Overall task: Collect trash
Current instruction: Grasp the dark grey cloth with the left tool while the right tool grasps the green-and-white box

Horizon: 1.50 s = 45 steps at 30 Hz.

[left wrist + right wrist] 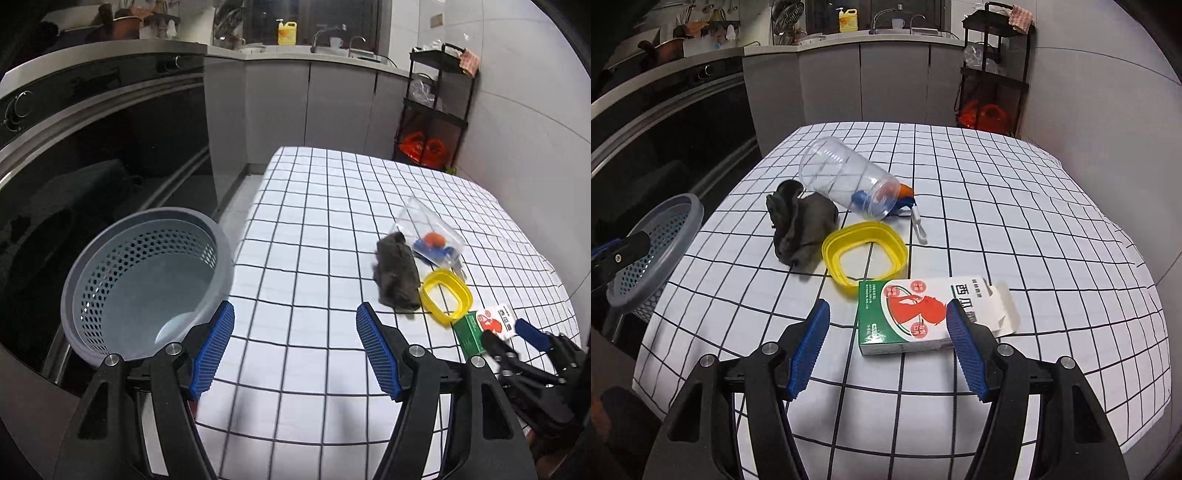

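On the checked tablecloth lie a green and white carton (916, 317), a yellow plastic ring (865, 258), a crumpled dark grey cloth (801, 229) and a clear plastic jar (846, 177) on its side with blue and orange bits inside. My right gripper (886, 332) is open just in front of the carton, whose near edge sits between its blue pads without touching them. My left gripper (295, 339) is open and empty over the table's left part, beside a grey perforated basket (147, 280). The left wrist view shows the same cloth (397, 277), ring (447, 295), carton (487, 325) and my right gripper (517, 339).
The basket (653, 251) stands off the table's left edge, in front of dark oven fronts (92, 147). A black shelf rack (993, 74) with orange bags stands behind the table's far right corner. Grey cabinets and a sink counter (868, 37) run along the back.
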### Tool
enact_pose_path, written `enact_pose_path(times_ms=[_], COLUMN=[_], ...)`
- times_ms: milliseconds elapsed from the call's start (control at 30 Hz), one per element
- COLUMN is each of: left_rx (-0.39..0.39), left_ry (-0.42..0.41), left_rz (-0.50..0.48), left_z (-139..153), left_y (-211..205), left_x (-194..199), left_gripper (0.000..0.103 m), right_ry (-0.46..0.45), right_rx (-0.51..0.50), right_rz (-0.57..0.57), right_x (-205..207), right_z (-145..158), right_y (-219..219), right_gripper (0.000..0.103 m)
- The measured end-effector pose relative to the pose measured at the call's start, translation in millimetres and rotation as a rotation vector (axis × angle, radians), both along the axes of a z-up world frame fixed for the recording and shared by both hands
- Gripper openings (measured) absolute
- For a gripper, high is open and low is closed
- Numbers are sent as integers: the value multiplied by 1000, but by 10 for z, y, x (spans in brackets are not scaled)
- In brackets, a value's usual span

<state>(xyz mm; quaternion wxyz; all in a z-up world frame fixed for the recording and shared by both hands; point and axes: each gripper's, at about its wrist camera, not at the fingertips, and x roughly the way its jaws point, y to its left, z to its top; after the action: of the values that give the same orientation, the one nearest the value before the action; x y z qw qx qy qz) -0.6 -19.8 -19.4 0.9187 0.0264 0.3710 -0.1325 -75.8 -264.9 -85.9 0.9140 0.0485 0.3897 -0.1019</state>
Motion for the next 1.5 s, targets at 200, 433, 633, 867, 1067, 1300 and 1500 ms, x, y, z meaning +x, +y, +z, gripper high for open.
enact_pose_path(times_ms=[200, 433, 633, 867, 1067, 1300, 1500], left_rx=[3, 0, 5, 6, 6, 3, 2], left_ry=[33, 66, 71, 78, 83, 88, 90], left_rz=[-1, -8, -33, -63, -90, -111, -114], left_z=[-88, -177, -194, -212, -239, -275, -309], left_y=[-128, -248, -357, -518, -666, -796, -855], left_x=[-18, -52, -84, -95, -109, -89, -34], left_gripper=[67, 67, 67, 67, 67, 67, 67], right_ry=[28, 31, 39, 59, 77, 12, 9], right_rx=[-39, -83, -72, -72, -60, 60, 129], right_rz=[-45, -71, -110, -184, -292, -284, -232], right_x=[87, 45, -120, -351, -547, -622, -329], right_z=[-171, -217, -225, -254, -286, -182, -179], right_y=[43, -65, -320, -712, -1135, -1250, -1177], right_gripper=[63, 63, 63, 63, 63, 68, 71])
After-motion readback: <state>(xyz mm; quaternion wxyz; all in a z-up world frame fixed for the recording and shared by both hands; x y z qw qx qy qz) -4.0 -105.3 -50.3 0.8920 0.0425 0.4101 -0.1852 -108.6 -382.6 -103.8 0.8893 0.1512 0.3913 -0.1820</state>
